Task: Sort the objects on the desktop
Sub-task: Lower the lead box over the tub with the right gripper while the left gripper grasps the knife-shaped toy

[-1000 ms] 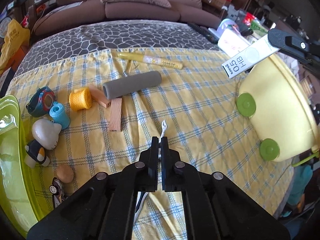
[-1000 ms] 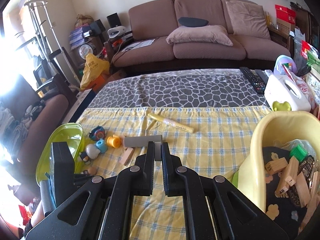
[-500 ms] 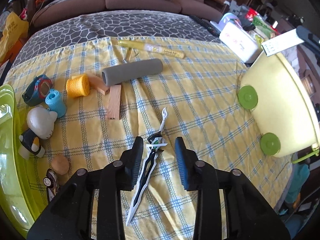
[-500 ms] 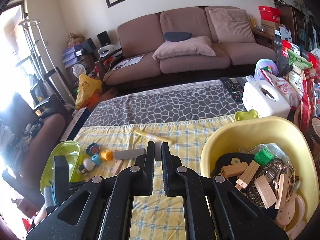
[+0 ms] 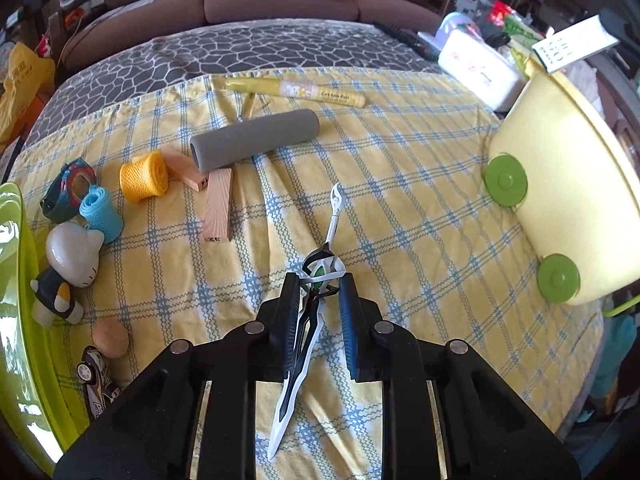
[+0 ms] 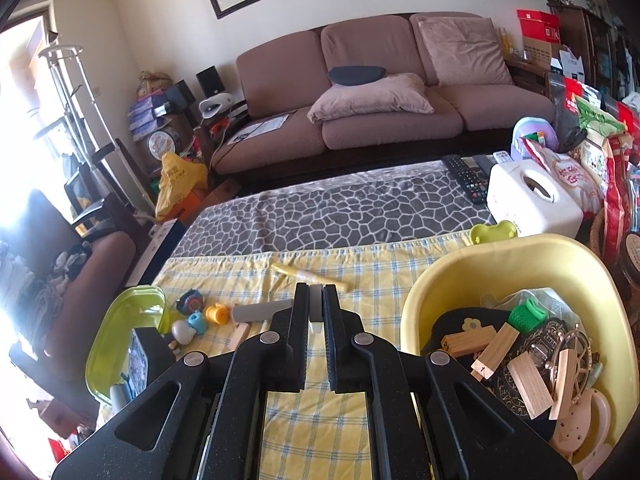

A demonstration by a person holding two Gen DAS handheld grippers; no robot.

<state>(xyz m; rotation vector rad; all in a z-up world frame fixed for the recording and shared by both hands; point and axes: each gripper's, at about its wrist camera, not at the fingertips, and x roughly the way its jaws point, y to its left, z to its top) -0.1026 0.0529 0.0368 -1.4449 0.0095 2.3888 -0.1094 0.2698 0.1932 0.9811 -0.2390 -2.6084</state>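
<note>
My left gripper (image 5: 319,294) is open low over the yellow checked cloth, its jaws either side of a black-and-white toy sword (image 5: 310,314) that lies flat. My right gripper (image 6: 315,306) is shut on a small white box, also seen in the left wrist view (image 5: 574,44), held high beside the yellow tub (image 6: 416,300). The tub holds wooden blocks (image 6: 498,346) and other items. On the cloth lie a grey foam tube (image 5: 254,140), a wooden block (image 5: 218,206), a yellow roll (image 5: 144,176), a blue roll (image 5: 100,212) and a yellow pen-like tube (image 5: 296,92).
A green tray (image 5: 16,320) sits at the cloth's left edge, with a cat figure (image 5: 70,256), toy watch (image 5: 66,190), brown egg (image 5: 110,336) and toy car (image 5: 96,376) beside it. A white tissue box (image 6: 532,196) and remotes (image 6: 466,178) stand behind the tub.
My left gripper opened and let the toy sword down onto the cloth. My right gripper rose and moved right, toward the tub, still holding the white box.
</note>
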